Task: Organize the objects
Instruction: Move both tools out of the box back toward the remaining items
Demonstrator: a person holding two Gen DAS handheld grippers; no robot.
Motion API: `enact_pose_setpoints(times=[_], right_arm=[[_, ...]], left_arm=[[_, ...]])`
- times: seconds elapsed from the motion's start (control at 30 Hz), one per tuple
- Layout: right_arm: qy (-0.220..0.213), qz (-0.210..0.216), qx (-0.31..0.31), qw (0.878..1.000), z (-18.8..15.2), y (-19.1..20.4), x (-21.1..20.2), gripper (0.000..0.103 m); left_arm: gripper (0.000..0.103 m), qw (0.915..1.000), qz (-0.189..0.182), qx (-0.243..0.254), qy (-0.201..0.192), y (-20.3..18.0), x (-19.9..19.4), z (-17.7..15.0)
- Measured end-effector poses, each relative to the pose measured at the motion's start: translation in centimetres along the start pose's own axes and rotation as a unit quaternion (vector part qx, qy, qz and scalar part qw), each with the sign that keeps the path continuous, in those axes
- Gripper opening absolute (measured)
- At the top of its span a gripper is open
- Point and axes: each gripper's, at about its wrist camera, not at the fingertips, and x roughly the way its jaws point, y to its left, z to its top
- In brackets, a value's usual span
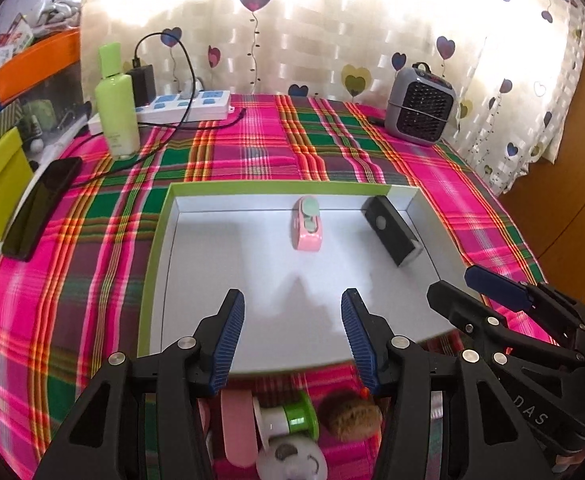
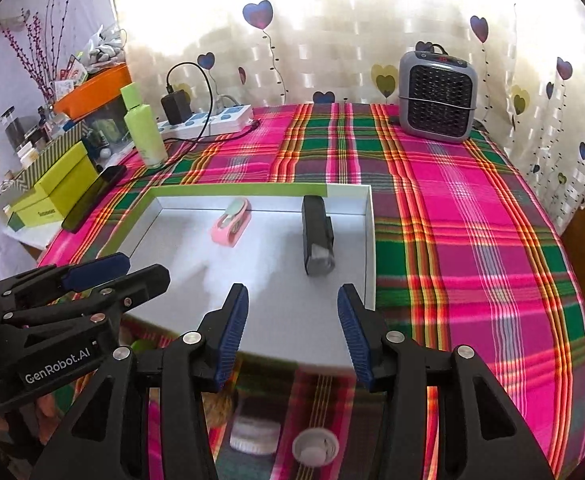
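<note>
Below, small items on the plaid cloth are half hidden by the spread, empty left gripper (image 1: 292,312) and right gripper (image 2: 292,308) — "GenRobot.AI" is legible; pink device (image 1: 307,229) and black block (image 1: 392,229) lie apart in the tray (image 1: 160,240).

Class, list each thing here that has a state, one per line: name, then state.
Left hand-held gripper: open, empty.
Right hand-held gripper: open, empty.
Tray: lidless, holding two items.
Pink item: lying flat in the tray.
Black item: lying in the tray by its right wall.
Green bottle: upright, capped.
Phone: screen dark.
Charger: plugged into the power strip.
</note>
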Motion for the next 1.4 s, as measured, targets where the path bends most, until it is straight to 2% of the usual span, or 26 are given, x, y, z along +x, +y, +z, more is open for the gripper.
enact_pose_setpoints(times=[0.23,0.53,0.73,1.17,1.4], right_arm=[[-0.007,-0.005,0.004,1.000,-1.3,0.3,-1.3,0.048],[-0.008,-0.010,0.000,1.000,-3.1,1.0,-2.1,0.048],[-0.012,-0.013,-0.006,1.000,-4.4,1.1,-2.8,0.048],[-0.012,-0.009,-0.001,1.000,-6.4,0.0,-3.8,0.048],[-0.012,-0.013,0.001,1.000,-6.8,-0.6,-4.2,0.048]], left_arm=[[0.049,0.9999,0.004,0.000,-0.010,0.1,-1.4,-1.7],[0.049,0.9990,0.034,0.010,-0.029,0.6,-3.1,-3.5],[0.049,0.9990,0.034,0.008,-0.027,1.4,-3.7,-5.3],[0.049,0.9993,0.005,0.013,-0.034,2.1,-4.8,-7.5],[0.049,0.9997,-0.015,0.004,-0.021,2.6,-4.4,-8.8]])
